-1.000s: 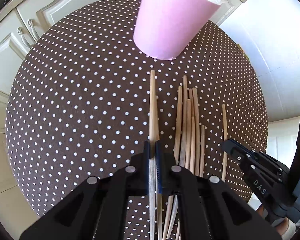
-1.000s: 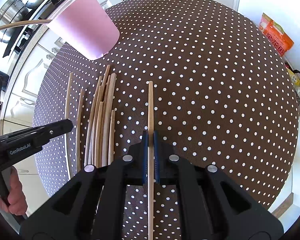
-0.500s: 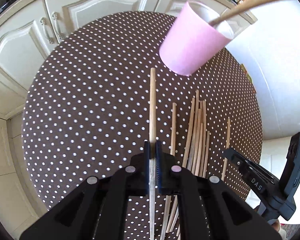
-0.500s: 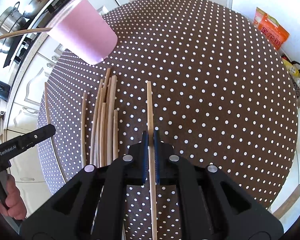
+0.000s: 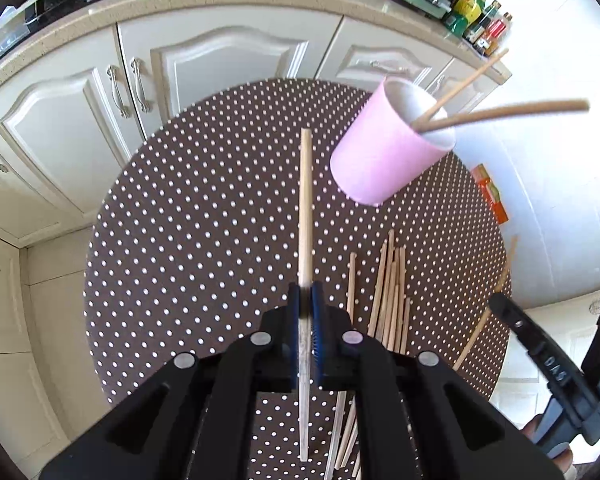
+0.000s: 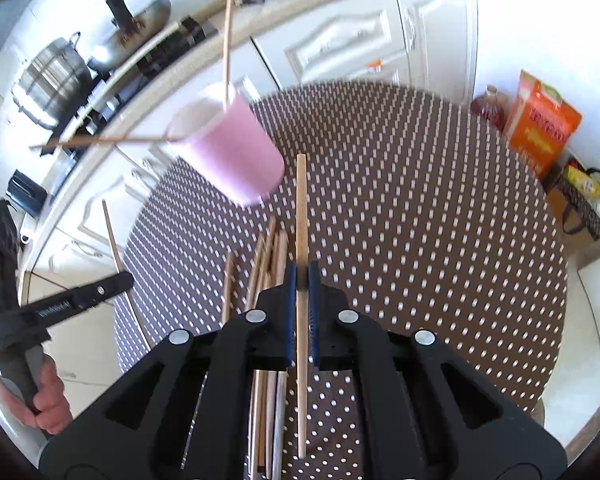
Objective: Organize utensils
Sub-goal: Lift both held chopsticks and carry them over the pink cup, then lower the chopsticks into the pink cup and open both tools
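While both hands hover over polka-dot table, left gripper jaws pinched tight on one wooden chopstick, stick pointing ahead past fingertips; right gripper jaws likewise clamped on second chopstick; pink cup stands on table beyond, two chopsticks leaning out of rim; loose chopstick pile lies on cloth between grippers, near cup; white cabinets behind table

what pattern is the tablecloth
Dark brown tablecloth with small white polka dots, clearest in the left wrist view.
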